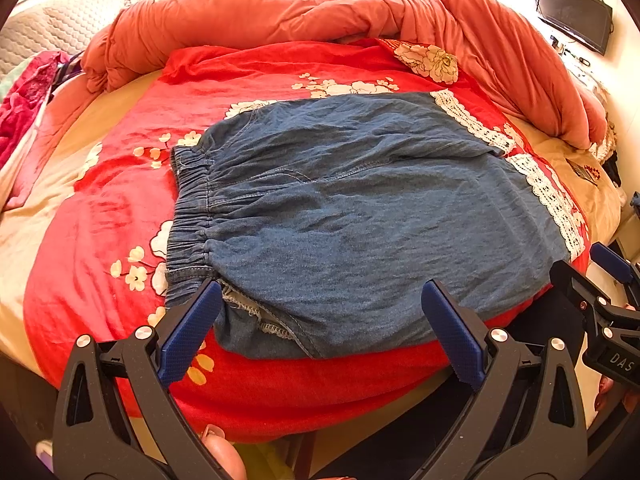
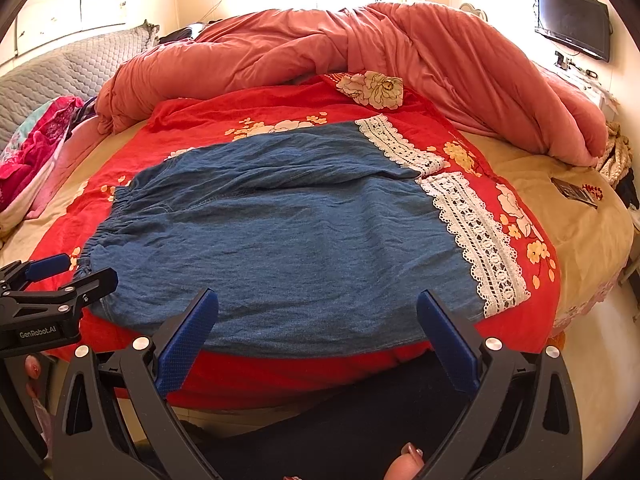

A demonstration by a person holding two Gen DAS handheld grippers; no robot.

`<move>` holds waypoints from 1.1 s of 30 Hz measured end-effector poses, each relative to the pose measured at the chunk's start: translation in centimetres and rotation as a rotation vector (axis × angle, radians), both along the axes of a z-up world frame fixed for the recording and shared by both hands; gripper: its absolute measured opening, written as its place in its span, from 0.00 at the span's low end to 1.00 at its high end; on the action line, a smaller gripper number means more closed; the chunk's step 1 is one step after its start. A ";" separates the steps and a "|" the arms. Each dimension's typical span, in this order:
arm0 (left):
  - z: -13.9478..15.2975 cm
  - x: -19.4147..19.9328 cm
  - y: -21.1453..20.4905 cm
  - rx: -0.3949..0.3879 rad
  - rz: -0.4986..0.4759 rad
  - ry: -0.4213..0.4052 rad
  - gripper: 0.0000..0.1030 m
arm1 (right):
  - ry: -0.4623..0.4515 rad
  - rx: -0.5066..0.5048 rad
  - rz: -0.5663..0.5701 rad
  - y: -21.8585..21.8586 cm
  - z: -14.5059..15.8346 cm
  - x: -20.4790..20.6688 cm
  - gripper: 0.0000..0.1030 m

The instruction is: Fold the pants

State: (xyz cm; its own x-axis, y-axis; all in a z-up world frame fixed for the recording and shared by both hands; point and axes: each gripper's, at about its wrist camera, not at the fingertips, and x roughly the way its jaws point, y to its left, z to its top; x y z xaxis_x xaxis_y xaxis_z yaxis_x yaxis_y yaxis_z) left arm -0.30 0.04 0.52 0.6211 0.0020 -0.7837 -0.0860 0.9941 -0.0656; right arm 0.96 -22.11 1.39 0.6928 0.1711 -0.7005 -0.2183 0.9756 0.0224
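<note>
Sunlit bedroom: a wide bed [image 2: 568,232] fills both views, with a salmon quilt [image 2: 320,48] heaped from 10 round to 2 o'clock. A red flowered blanket [image 2: 248,376] is spread across the middle of the bed and hangs over its near edge. A grey quilted headboard [image 2: 72,68] shows at 10 o'clock, and pink clothes [image 2: 36,148] lie bunched at 9 o'clock. On the wall at 1 o'clock hangs a dark screen [image 2: 572,24].

On the red blanket lie the pants [image 2: 288,248], blue denim, spread flat and wrinkled. Their gathered waistband [image 1: 192,216] points to 9 o'clock, and the white lace hems [image 2: 480,240] sit at 3 o'clock. The near edge of the pants reaches the blanket's front drop.

My left claw [image 1: 320,328] stands wide apart, holding nothing, at 6 o'clock in its own view, its left pad [image 1: 188,336] just beside the waistband corner. My right claw [image 2: 318,334] is likewise spread apart and empty, low over the near edge toward the lace end. Each claw shows at the rim of the other's view.
</note>
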 end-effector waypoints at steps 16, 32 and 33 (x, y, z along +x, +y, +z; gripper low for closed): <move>-0.4 0.7 -0.1 -0.003 -0.005 0.013 0.92 | 0.019 -0.008 -0.004 0.3 -0.4 0.9 0.96; -0.2 3.9 5.5 -0.020 0.084 0.001 0.92 | 0.065 0.010 0.135 4.2 -0.5 6.0 0.96; -0.2 4.2 6.2 -0.018 0.099 -0.001 0.92 | 0.072 0.020 0.151 4.5 -0.5 6.5 0.96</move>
State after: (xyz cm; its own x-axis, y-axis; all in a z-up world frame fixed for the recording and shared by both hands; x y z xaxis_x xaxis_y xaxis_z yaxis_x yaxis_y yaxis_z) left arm 3.94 6.27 0.33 0.6191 0.0495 -0.7838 -0.1842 0.9793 -0.0836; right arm 7.48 -17.60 0.91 0.6060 0.2837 -0.7432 -0.3593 0.9311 0.0625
